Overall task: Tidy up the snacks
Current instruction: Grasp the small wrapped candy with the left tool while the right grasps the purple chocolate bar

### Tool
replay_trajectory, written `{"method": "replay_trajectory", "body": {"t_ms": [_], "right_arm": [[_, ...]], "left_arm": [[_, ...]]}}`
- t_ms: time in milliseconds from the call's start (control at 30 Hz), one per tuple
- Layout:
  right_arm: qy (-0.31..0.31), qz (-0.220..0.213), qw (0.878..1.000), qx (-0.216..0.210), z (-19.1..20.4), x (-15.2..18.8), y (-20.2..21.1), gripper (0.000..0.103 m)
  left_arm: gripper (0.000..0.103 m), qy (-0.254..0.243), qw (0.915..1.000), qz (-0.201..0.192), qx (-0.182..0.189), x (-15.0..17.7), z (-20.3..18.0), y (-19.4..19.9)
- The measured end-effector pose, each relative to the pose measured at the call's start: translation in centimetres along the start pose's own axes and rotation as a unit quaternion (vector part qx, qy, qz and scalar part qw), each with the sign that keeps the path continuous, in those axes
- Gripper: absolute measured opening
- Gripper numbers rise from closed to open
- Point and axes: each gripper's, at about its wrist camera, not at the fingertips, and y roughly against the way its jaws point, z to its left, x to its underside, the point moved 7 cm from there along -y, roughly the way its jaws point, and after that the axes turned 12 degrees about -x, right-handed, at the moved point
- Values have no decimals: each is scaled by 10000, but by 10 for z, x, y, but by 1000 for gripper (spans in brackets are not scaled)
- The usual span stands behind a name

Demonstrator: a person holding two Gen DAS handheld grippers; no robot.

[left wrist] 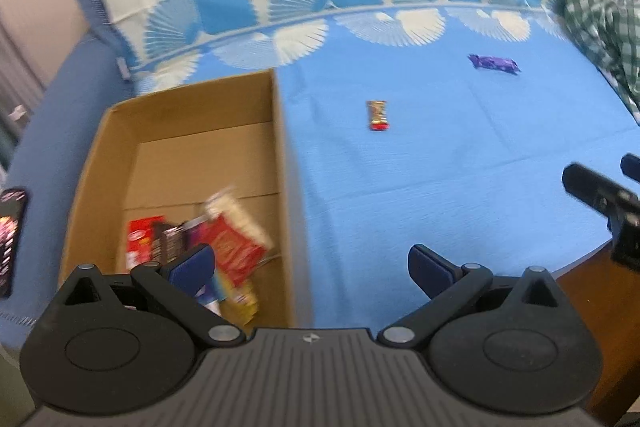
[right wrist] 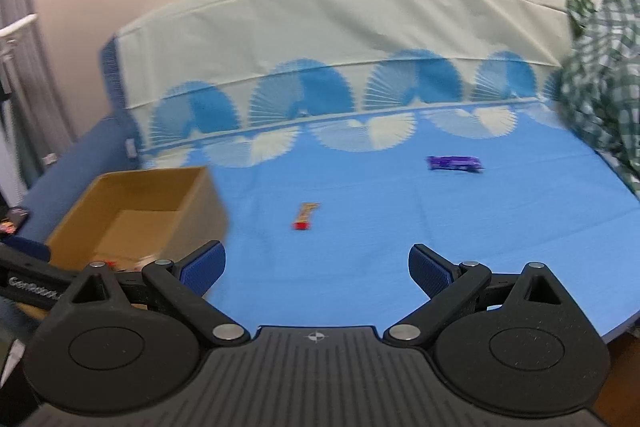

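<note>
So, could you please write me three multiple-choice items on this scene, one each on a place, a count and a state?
1. Where does the purple bar lie?
A. in the cardboard box
B. on the blue cloth, beyond the gold-and-red bar
C. between the fingers

2. How many snacks lie loose on the blue cloth?
A. two
B. four
C. none

3. How does the right gripper stand?
A. shut on a bar
B. shut and empty
C. open and empty

Key:
1 B, it lies on the cloth past the gold-and-red bar.
2 A, only these two bars lie outside the cardboard box.
3 C, its fingers are spread with only cloth between.
</note>
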Motion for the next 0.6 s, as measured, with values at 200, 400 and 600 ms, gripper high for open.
{"method": "replay_trajectory", "body": {"t_ms": [200,400,600], "right_arm": [[-61,-71,9982,591,-80,-25,-55,98],[-10,-98,9944,1048,-167,-49,-138,98],[453,399,9902,1258,-237,-62,-258,98]], "left_arm": [[103,-132,9992,310,235,-51,-52,-56],[103,-242,9978,520,320,-104,-99,-135],[103,-195,9973,680,173,-144,-126,-228]]}}
